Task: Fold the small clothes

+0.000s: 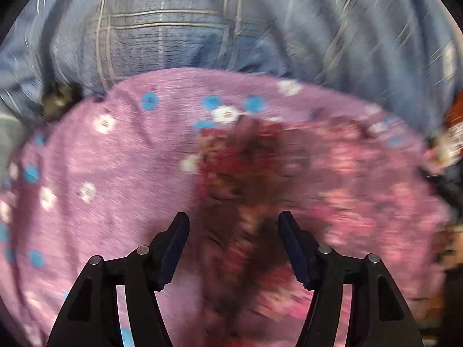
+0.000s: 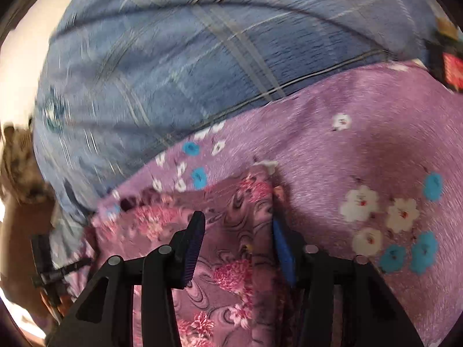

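A small garment with a pink and maroon floral print [image 1: 260,179] lies on a purple cloth with white and blue flowers [image 1: 115,159]. It is blurred in the left wrist view. My left gripper [image 1: 233,219] is open, its jaws wide apart just above the garment. In the right wrist view the garment [image 2: 231,231] lies on the purple cloth [image 2: 361,144]. My right gripper [image 2: 238,222] is open around the garment's right edge, with the fabric between the jaws.
A blue checked bedsheet [image 1: 202,29] lies under and beyond the purple cloth, also in the right wrist view [image 2: 173,57]. A red and black object [image 2: 450,69] sits at the far right. A brown patterned item [image 2: 20,159] is at the left edge.
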`<control>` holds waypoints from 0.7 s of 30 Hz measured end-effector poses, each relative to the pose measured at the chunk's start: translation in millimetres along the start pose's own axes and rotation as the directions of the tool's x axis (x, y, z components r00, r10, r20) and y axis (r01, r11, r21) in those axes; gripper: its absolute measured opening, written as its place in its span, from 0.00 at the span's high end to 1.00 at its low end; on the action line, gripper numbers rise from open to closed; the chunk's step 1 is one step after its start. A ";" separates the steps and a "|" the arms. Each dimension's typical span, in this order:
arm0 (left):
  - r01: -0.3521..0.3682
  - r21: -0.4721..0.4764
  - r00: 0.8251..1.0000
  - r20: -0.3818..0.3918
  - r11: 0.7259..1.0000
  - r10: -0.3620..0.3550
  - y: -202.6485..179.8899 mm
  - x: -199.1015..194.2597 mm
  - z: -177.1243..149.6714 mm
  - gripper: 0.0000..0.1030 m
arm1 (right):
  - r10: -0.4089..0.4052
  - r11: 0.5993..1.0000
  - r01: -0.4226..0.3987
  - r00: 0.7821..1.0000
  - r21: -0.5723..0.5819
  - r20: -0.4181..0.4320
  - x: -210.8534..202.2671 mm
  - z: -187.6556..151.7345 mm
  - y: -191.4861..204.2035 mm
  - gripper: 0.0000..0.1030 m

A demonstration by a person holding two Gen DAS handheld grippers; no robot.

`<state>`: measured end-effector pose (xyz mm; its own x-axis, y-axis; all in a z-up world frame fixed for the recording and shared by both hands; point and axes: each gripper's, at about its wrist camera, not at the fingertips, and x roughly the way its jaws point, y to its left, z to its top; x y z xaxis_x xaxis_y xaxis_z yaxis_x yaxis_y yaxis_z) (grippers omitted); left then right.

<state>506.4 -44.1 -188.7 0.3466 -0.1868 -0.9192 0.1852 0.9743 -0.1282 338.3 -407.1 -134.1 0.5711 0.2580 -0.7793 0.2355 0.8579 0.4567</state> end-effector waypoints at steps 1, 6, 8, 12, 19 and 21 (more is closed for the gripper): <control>-0.007 -0.001 1.000 -0.008 1.000 0.007 -4.0 6.2 3.6 0.63 | -0.006 1.000 0.006 1.000 -0.024 -0.004 1.6 0.2 3.9 0.96; 0.138 -0.174 0.988 0.099 0.975 -0.122 20.7 1.6 9.9 0.88 | 0.100 0.995 -0.101 0.981 0.000 0.167 -40.7 8.9 7.9 0.96; 0.123 -0.257 0.989 0.109 0.959 -0.098 35.1 15.2 15.3 0.88 | 0.108 0.993 -0.115 0.972 0.019 0.209 -46.8 13.3 3.7 0.96; 0.186 -0.451 0.983 0.085 0.873 -0.165 66.8 56.6 18.3 0.87 | -0.011 0.996 0.006 0.999 0.092 0.052 9.0 12.0 -29.0 0.96; 0.267 -0.394 0.963 0.136 0.879 -0.231 41.6 12.6 -0.9 0.83 | 0.034 0.994 -0.049 0.987 0.095 0.157 -36.7 -6.7 -18.9 0.88; 0.289 -0.330 0.956 0.154 0.898 -0.251 13.6 -1.1 -21.7 0.66 | 0.114 0.991 -0.126 0.973 0.047 0.203 -62.4 -23.1 -8.9 0.87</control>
<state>488.6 -27.9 -197.5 0.4260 -0.4425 -0.7891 -0.0372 0.8629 -0.5040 282.4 -420.5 -99.5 0.7416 0.2586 -0.6190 0.1984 0.7969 0.5706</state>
